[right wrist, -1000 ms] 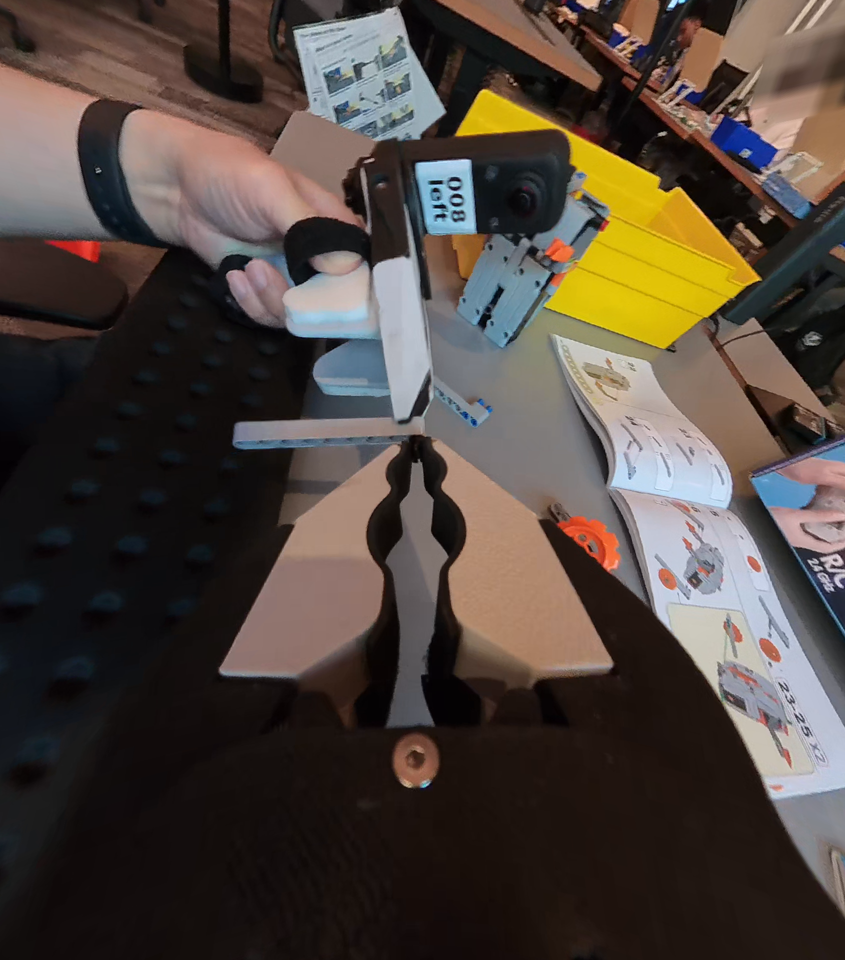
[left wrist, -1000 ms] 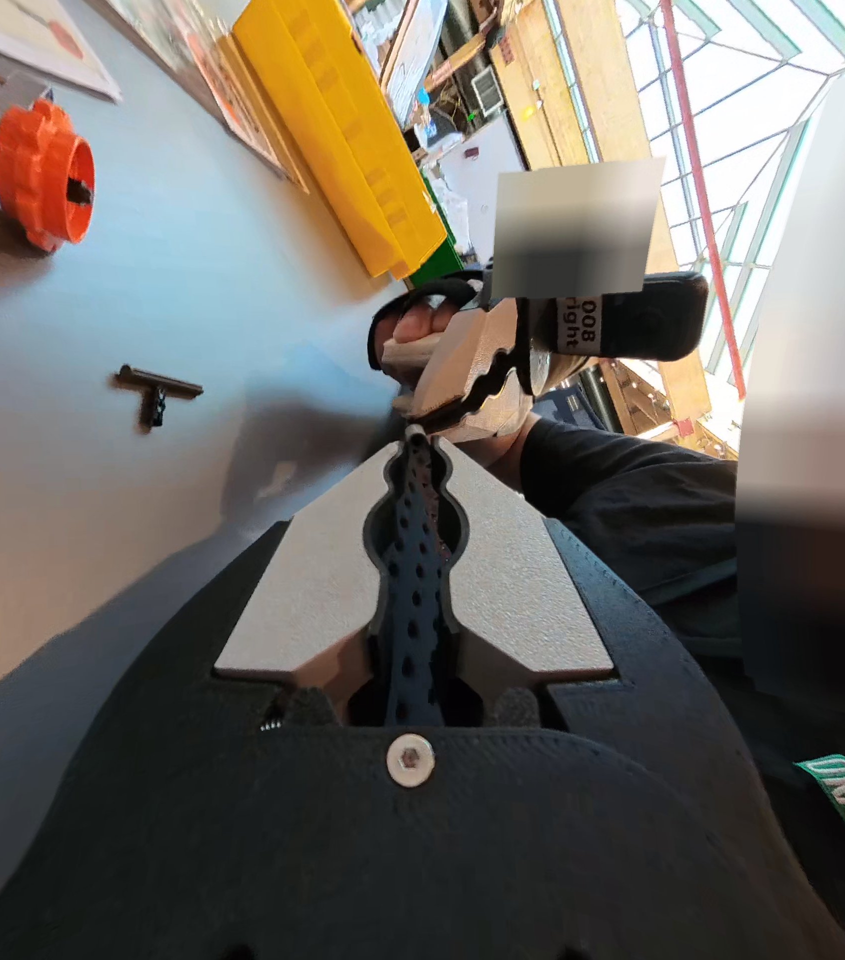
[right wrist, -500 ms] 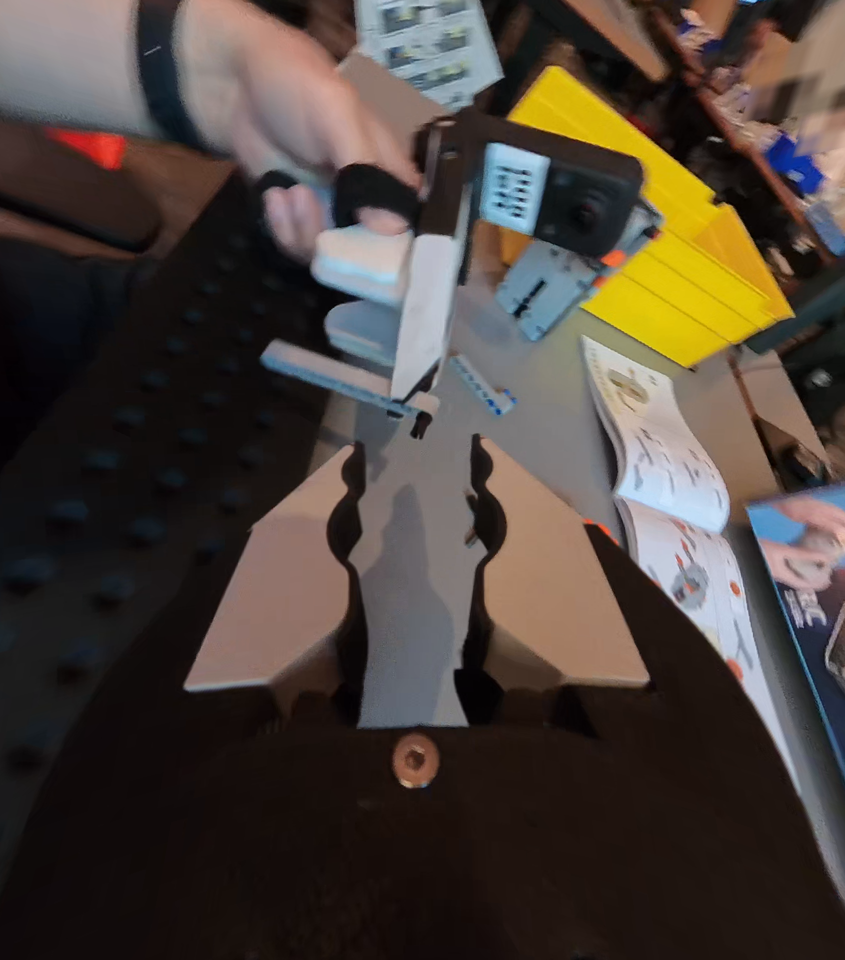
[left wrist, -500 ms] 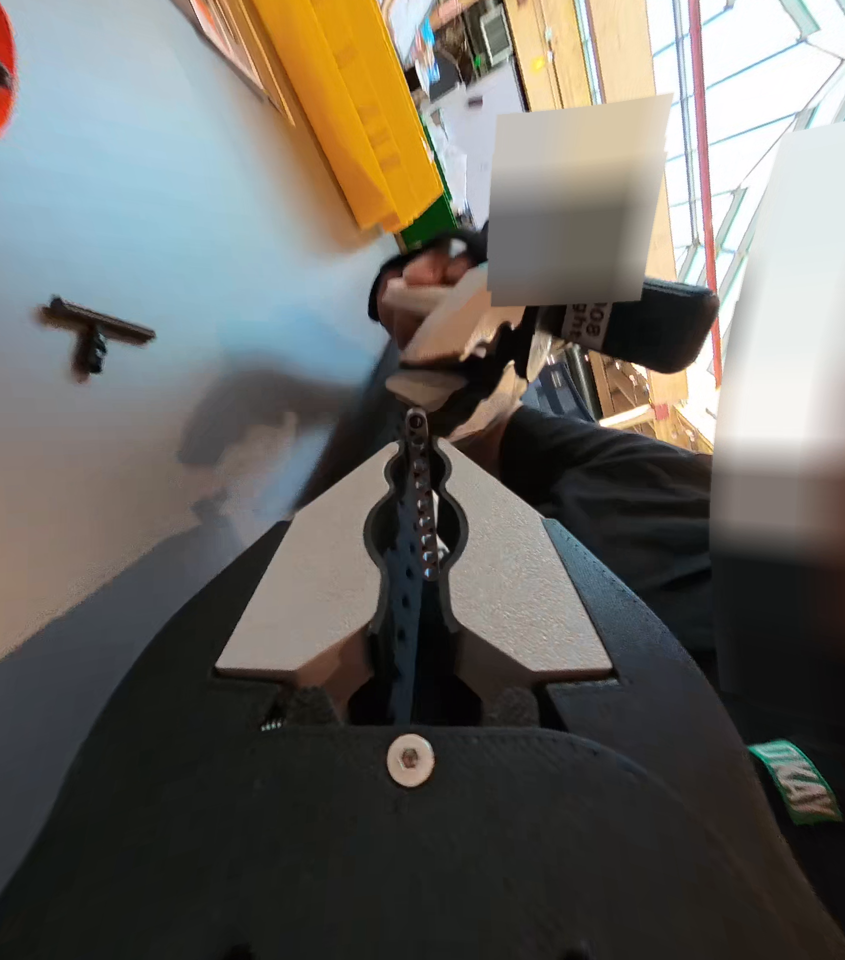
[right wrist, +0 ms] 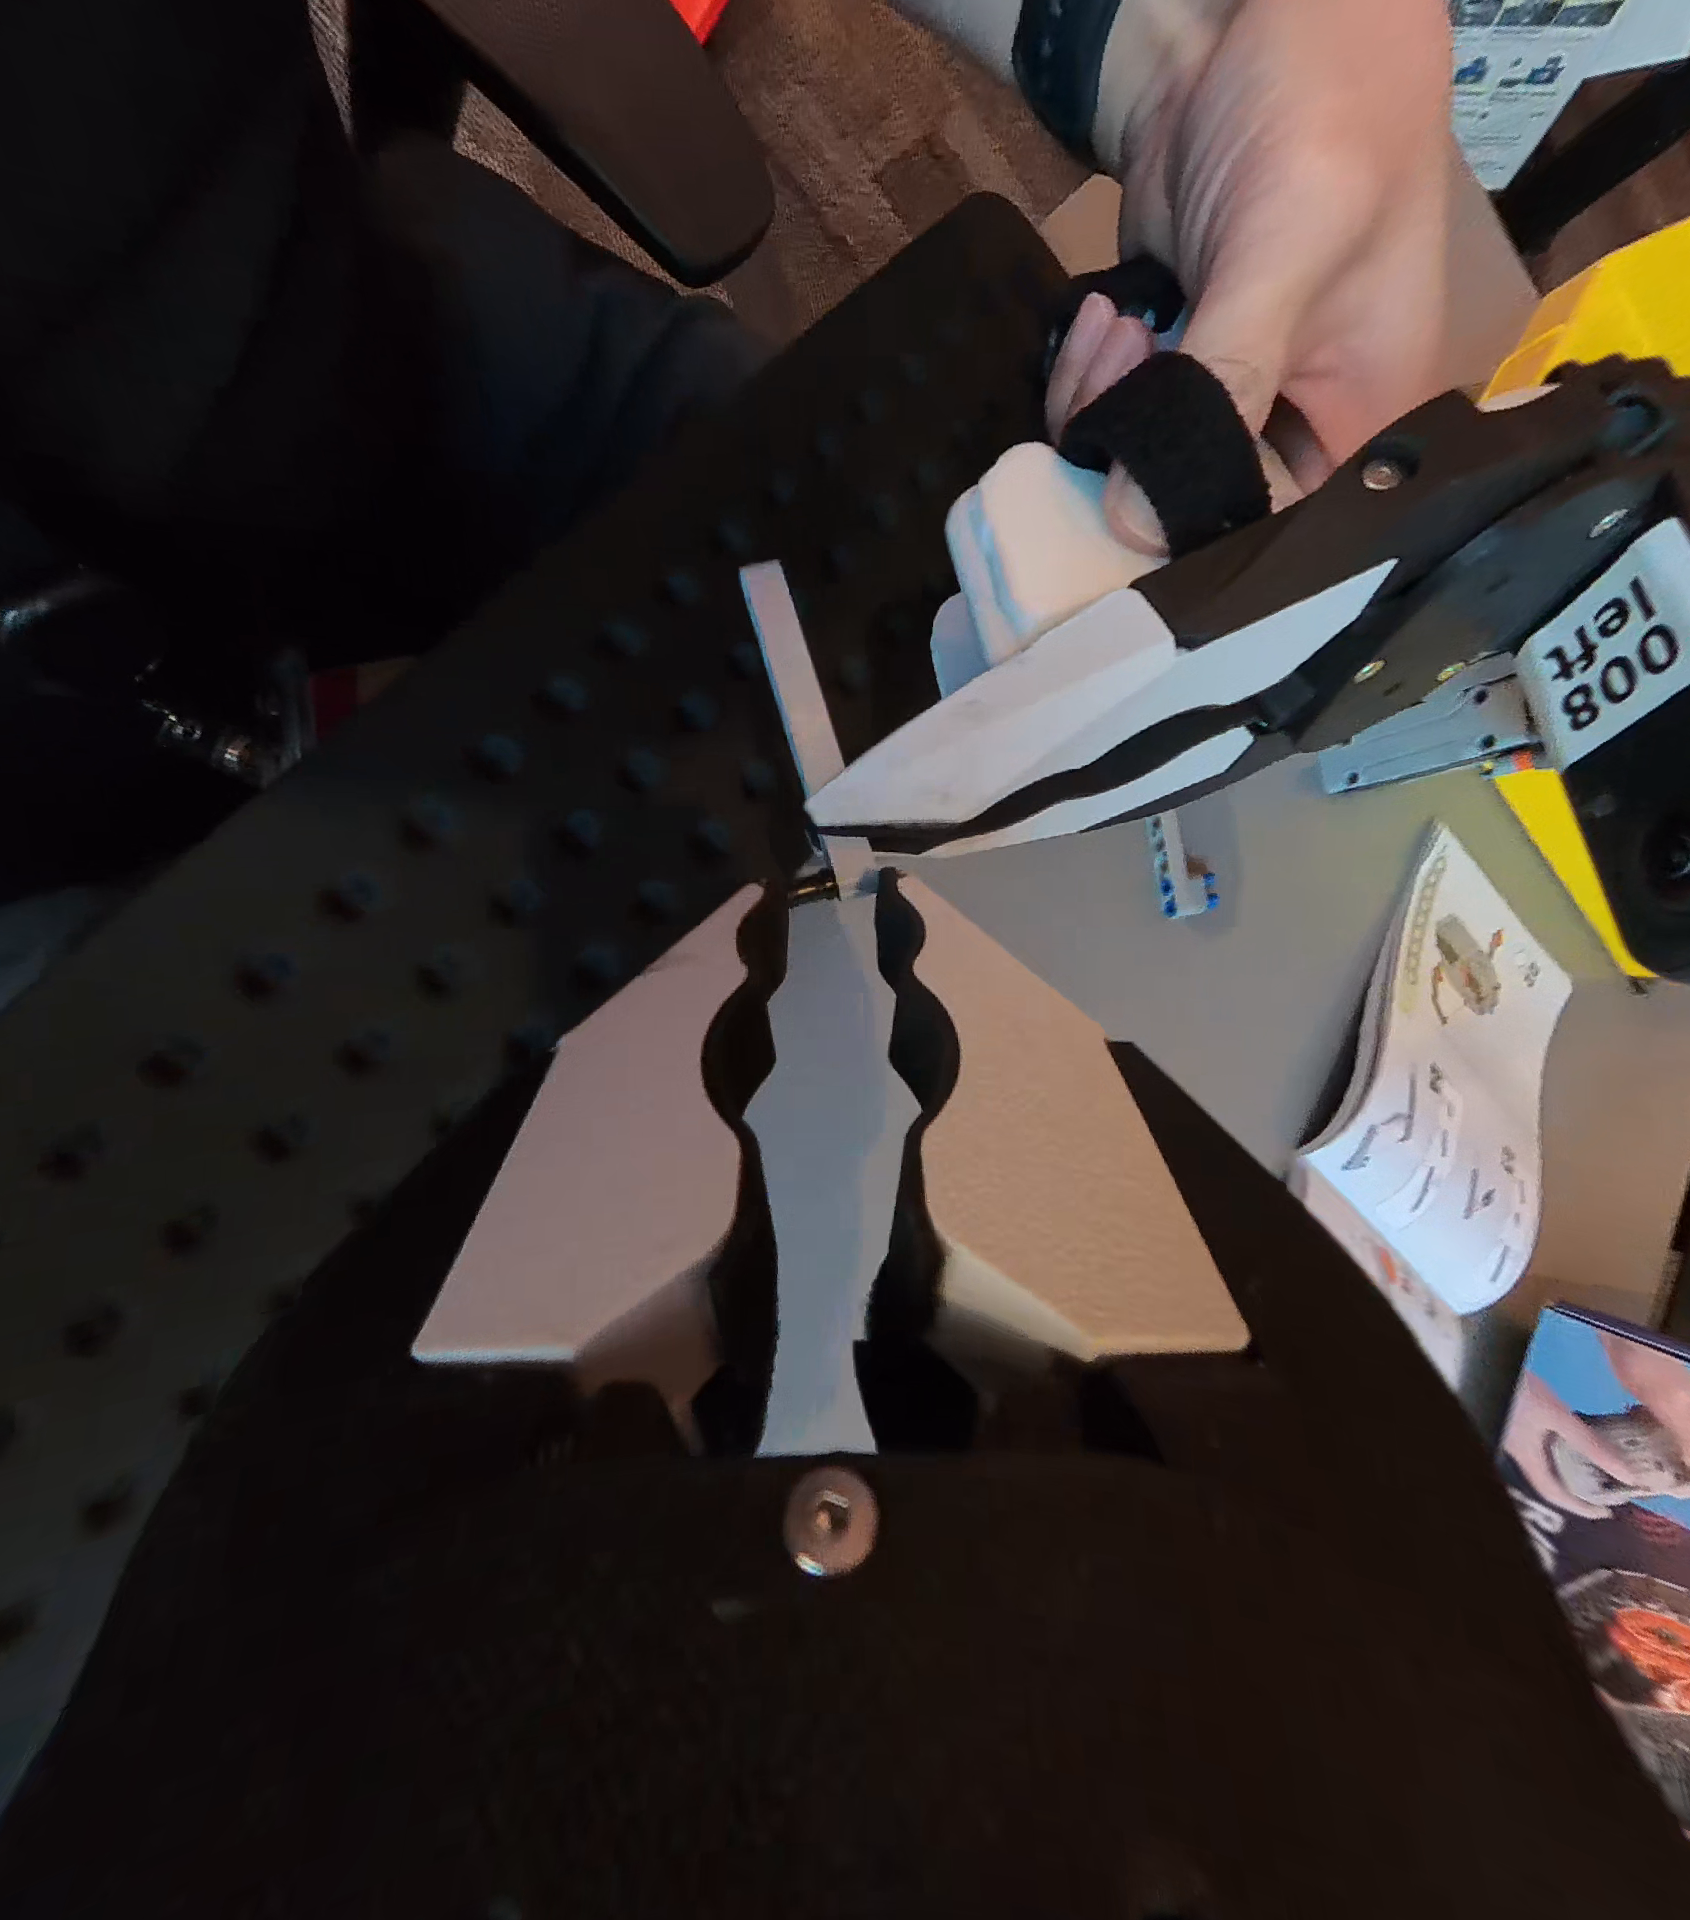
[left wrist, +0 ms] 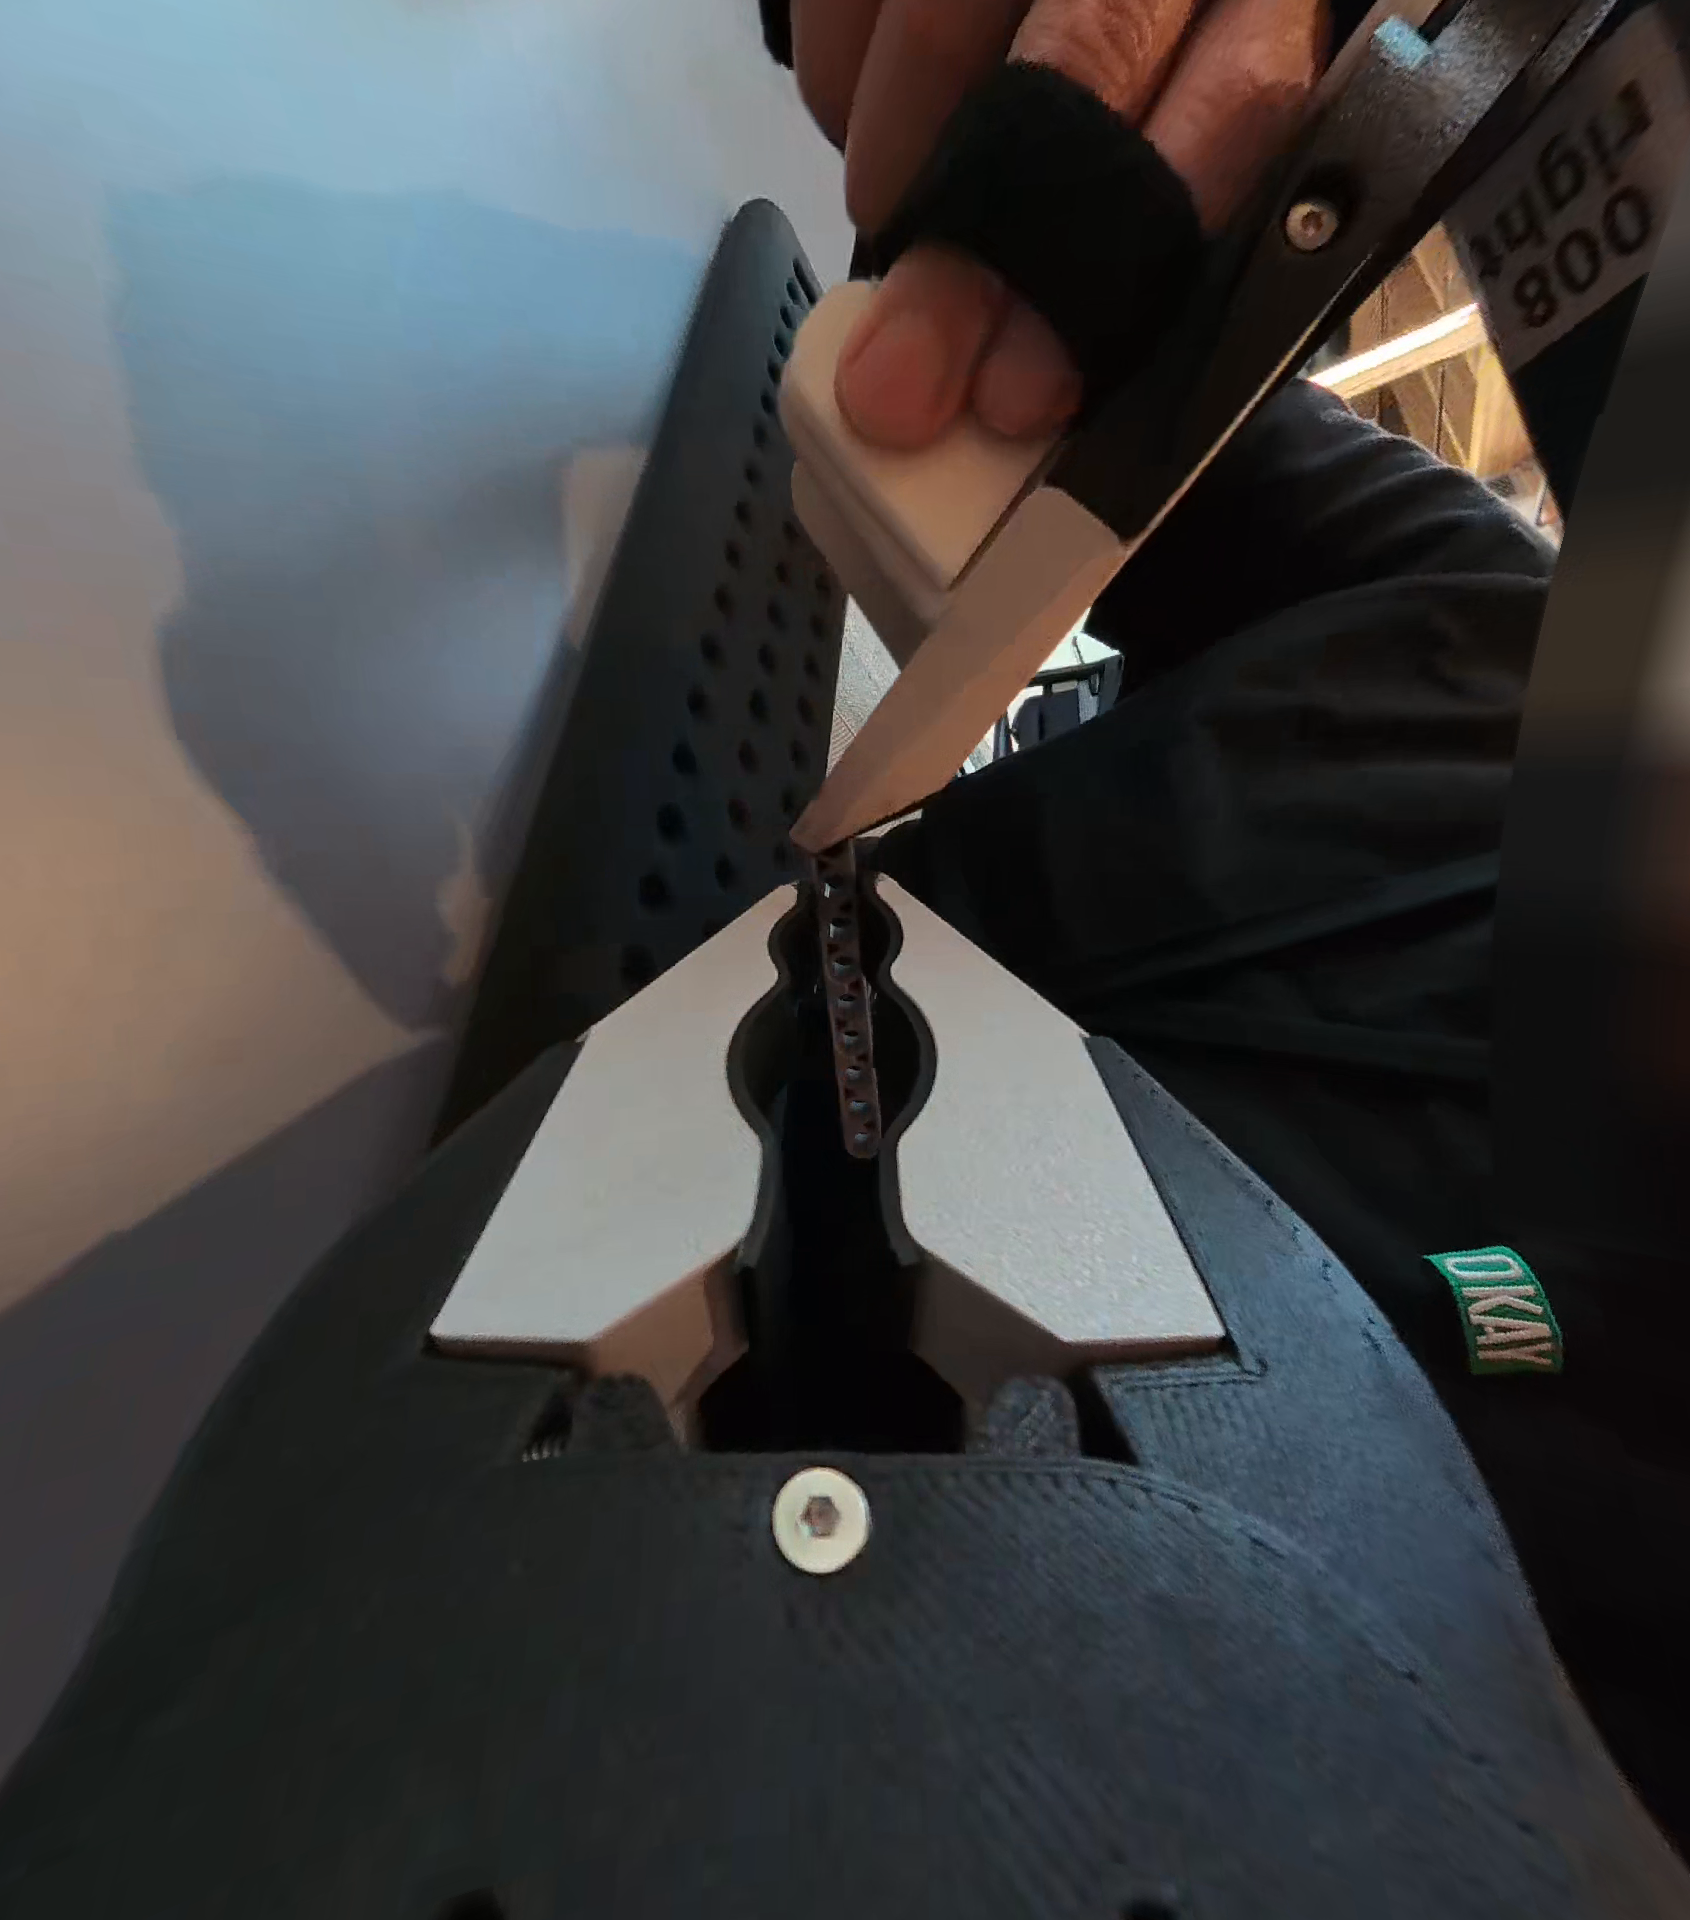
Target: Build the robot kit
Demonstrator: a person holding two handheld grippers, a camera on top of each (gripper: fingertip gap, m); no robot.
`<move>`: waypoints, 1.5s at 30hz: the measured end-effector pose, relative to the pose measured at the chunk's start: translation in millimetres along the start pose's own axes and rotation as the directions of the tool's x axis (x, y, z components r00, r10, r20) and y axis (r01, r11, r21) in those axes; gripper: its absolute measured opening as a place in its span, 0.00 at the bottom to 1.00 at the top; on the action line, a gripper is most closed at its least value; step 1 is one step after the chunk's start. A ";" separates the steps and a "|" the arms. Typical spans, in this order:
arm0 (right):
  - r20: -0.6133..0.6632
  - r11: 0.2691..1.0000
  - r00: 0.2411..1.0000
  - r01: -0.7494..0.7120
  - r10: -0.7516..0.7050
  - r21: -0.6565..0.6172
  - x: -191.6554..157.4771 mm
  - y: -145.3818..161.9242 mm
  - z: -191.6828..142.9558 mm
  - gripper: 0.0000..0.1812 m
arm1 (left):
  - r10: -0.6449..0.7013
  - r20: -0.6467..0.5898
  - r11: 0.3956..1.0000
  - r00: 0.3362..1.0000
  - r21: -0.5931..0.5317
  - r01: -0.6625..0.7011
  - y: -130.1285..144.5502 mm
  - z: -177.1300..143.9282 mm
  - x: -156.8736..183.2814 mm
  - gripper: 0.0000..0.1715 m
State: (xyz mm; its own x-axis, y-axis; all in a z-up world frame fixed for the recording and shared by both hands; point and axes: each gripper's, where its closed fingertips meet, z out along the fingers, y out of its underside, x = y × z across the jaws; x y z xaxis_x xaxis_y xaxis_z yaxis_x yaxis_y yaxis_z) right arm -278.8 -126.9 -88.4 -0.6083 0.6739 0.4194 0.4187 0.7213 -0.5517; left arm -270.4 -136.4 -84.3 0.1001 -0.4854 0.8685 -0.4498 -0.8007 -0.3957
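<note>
My left gripper [left wrist: 839, 883] is shut on a long grey beam with holes [left wrist: 846, 997], seen end-on between its fingers. In the right wrist view the left gripper [right wrist: 815, 821] comes in from the right and holds that beam [right wrist: 787, 665] above a black studded plate [right wrist: 508, 831]. My right gripper [right wrist: 830, 888] has closed to a narrow gap around the beam's near end. One fingertip is against a small black pin [right wrist: 813, 890] that sticks out of the beam, the other against the beam itself. In the left wrist view the right gripper [left wrist: 825, 831] meets the beam's far end.
The grey table [right wrist: 1288, 987] carries a small grey and blue piece [right wrist: 1179, 873], an open instruction booklet [right wrist: 1443, 1091], a printed box [right wrist: 1672, 1558] and a yellow bin [right wrist: 1672, 291]. The black plate also shows in the left wrist view [left wrist: 716, 644]. A chair armrest [right wrist: 612, 104] is behind. Only a small space, under 4 cm, lies between the two pairs of fingers.
My right gripper was shut, opened wide half a second ago, and has now closed on the beam's end. The left gripper has turned, so the beam points away from the right camera.
</note>
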 end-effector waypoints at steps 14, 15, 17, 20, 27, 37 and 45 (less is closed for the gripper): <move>-0.199 0.902 0.895 -0.344 0.399 0.262 43.3 23.6 -8.5 0.12 | -0.016 0.107 0.977 0.994 0.212 -0.008 -6.5 -30.1 -12.3 0.03; -0.191 0.879 0.870 -0.402 0.454 0.257 46.8 38.3 -4.7 0.04 | -0.033 0.146 0.958 0.989 0.288 -0.010 -9.1 -39.7 -17.6 0.03; -0.234 0.844 0.811 -0.514 0.536 0.152 56.5 75.3 10.7 0.03 | -0.072 0.154 0.893 0.985 0.449 -0.005 -15.8 -58.2 -19.9 0.03; -0.196 0.883 0.863 -0.469 0.465 0.028 54.2 88.7 35.2 0.06 | -0.088 0.159 0.818 0.983 0.575 -0.019 -16.5 -72.9 -20.6 0.03; -0.090 0.894 0.890 -0.448 0.447 0.011 69.7 92.5 55.0 0.04 | -0.078 0.156 0.819 0.985 0.573 -0.025 -3.3 -72.1 -12.9 0.03; 0.021 0.847 0.846 -0.532 0.532 -0.017 60.5 101.6 64.2 0.02 | -0.062 0.117 0.819 0.991 0.574 -0.017 -3.2 -71.9 -11.7 0.03; 0.041 0.797 0.798 -0.603 0.601 0.037 59.1 101.2 63.7 0.02 | -0.083 0.087 0.798 0.993 0.603 0.013 -9.3 -75.7 -22.5 0.03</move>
State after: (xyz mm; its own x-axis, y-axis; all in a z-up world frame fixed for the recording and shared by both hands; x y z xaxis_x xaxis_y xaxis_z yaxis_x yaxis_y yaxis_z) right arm -315.4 -24.3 -165.4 -0.2612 0.9649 -0.0266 0.6757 0.1631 -0.7189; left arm -335.6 -91.5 -77.5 0.2142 -0.4464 0.8688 0.1776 -0.8569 -0.4840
